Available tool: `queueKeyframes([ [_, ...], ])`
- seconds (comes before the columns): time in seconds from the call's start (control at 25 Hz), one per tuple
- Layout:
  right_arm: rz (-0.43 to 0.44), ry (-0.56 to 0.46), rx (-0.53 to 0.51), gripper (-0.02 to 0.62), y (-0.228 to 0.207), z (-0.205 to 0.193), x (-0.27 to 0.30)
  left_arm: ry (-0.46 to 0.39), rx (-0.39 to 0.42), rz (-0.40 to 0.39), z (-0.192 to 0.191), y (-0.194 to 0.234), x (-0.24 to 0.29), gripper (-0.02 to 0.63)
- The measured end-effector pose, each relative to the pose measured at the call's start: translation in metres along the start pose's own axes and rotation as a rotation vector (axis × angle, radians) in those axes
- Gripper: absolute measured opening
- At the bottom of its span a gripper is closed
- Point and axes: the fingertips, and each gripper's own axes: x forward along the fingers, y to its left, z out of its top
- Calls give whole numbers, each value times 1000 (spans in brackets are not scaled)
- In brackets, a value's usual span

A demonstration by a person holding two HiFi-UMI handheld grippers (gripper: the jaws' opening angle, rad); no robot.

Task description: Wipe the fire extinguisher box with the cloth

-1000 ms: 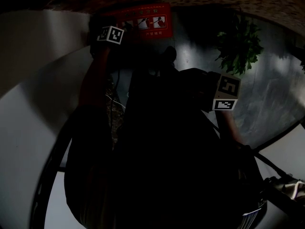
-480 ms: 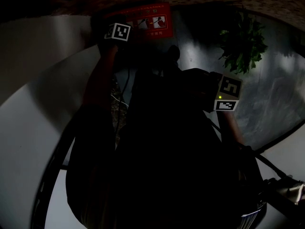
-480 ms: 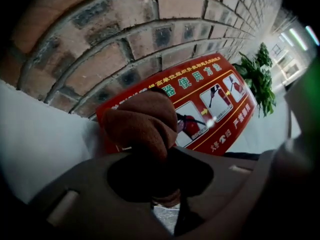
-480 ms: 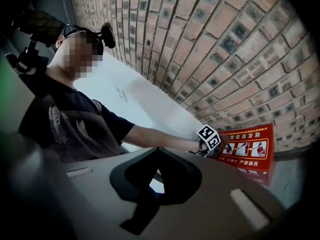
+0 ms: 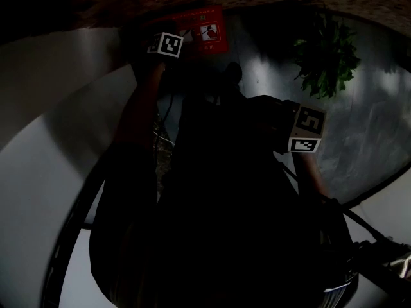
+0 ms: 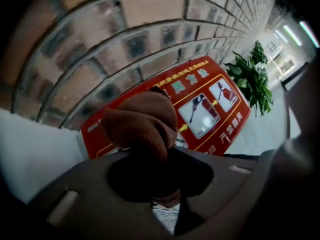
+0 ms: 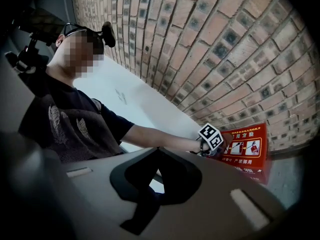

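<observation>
Here, the left claw [image 6: 161,181] clamps a brown cloth [image 6: 142,121] at centre frame, overlapping the red fire extinguisher box [image 6: 212,111] beneath the brick wall [image 6: 125,39]; the right claw [image 7: 159,184], lower frame, is closed and empty.

the head view is very dim: the person [image 5: 218,204] is a near-black silhouette, and only the floor [image 5: 366,120] shows a pale sheen. both gripper views are brighter and evenly lit. ceiling lights [image 6: 308,28] glare at the left gripper view's right edge. fisheye distortion bends the brick wall [image 6: 125,39], corners go black, and the near cloth [image 6: 142,121] looks soft.
</observation>
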Motion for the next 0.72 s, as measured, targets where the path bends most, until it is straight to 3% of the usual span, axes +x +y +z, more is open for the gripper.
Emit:
queueKeyframes([
  [0.24,-1,-13,0,-2,1,-5,-13,-14,77,9,31,-31,3,98],
  [0.4,-17,-27,8,-2,-3,-7,-24,-36,81,-7,47,-47,1,98],
  [0.72,-60,-35,1,-2,-15,-6,-43,-48,216,-24,83,-105,-2,98],
])
